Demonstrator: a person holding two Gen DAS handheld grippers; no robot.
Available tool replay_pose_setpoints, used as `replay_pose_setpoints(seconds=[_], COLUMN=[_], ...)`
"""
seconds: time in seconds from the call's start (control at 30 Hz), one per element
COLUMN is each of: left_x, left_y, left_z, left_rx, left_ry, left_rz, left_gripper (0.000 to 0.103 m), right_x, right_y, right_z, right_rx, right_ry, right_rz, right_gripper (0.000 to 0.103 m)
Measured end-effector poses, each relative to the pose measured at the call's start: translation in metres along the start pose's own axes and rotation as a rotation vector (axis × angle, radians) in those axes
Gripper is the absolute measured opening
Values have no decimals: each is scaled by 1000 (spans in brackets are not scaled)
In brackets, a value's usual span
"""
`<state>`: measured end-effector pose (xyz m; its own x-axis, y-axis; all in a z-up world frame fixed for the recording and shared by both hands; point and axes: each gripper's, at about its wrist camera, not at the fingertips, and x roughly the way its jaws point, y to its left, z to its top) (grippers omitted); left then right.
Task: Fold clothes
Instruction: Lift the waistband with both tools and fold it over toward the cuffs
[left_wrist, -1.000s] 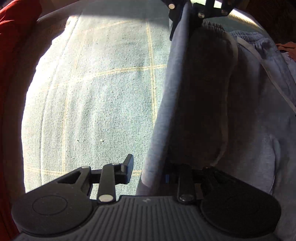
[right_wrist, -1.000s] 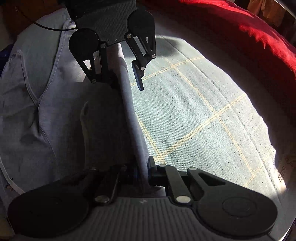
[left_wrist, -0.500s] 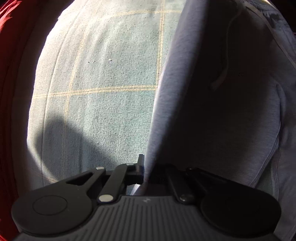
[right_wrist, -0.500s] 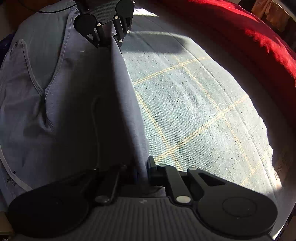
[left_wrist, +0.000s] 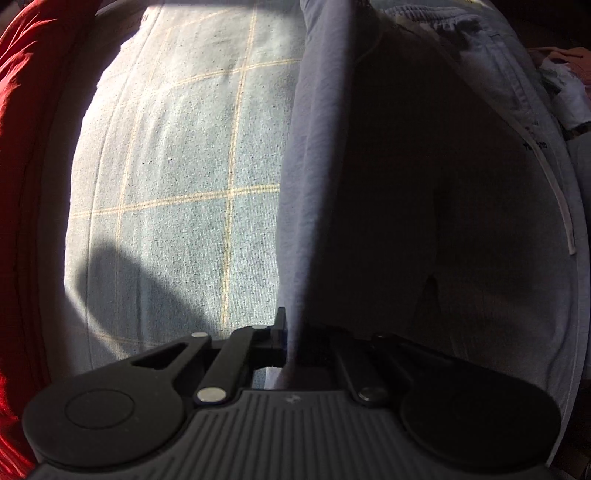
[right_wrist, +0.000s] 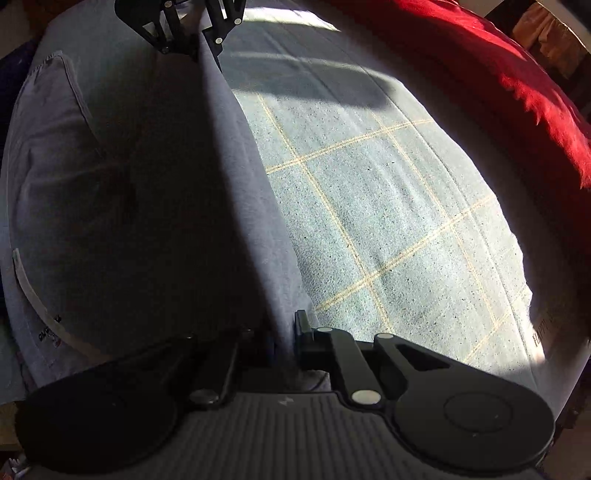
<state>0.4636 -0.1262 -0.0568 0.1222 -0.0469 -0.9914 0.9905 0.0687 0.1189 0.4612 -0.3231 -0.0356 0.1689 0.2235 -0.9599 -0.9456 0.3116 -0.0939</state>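
Grey sweatpants (left_wrist: 314, 155) lie on a pale green checked cloth; one edge is lifted into a taut ridge between the two grippers. My left gripper (left_wrist: 293, 343) is shut on that edge at the near end of the left wrist view. My right gripper (right_wrist: 284, 332) is shut on the same edge of the sweatpants (right_wrist: 236, 177) in the right wrist view. The left gripper (right_wrist: 199, 40) shows at the top of the right wrist view, far along the ridge. The elastic waistband (left_wrist: 443, 18) and a white drawstring (left_wrist: 554, 177) lie to the right, partly in deep shadow.
The checked cloth (left_wrist: 177, 155) (right_wrist: 388, 206) covers the surface beside the pants, lit by sun. A red blanket (left_wrist: 33, 110) (right_wrist: 480, 66) is bunched along the far side. Some crumpled light fabric (left_wrist: 569, 96) sits at the far right of the left wrist view.
The left gripper has closed on the pants' edge, which it was open beside a second ago. The two grippers have drawn apart, stretching the held edge longer and tauter.
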Motion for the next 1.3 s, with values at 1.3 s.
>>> replay_pose_setpoints(seconds=[1.3], left_x=[-41], left_y=[-230], left_z=[40], left_rx=[339], left_ry=[-58], left_rz=[-142], left_gripper=[1], right_x=[14], right_y=[158], right_z=[-76], right_rx=[-183], right_ry=[141], right_rz=[20], right_gripper=[11])
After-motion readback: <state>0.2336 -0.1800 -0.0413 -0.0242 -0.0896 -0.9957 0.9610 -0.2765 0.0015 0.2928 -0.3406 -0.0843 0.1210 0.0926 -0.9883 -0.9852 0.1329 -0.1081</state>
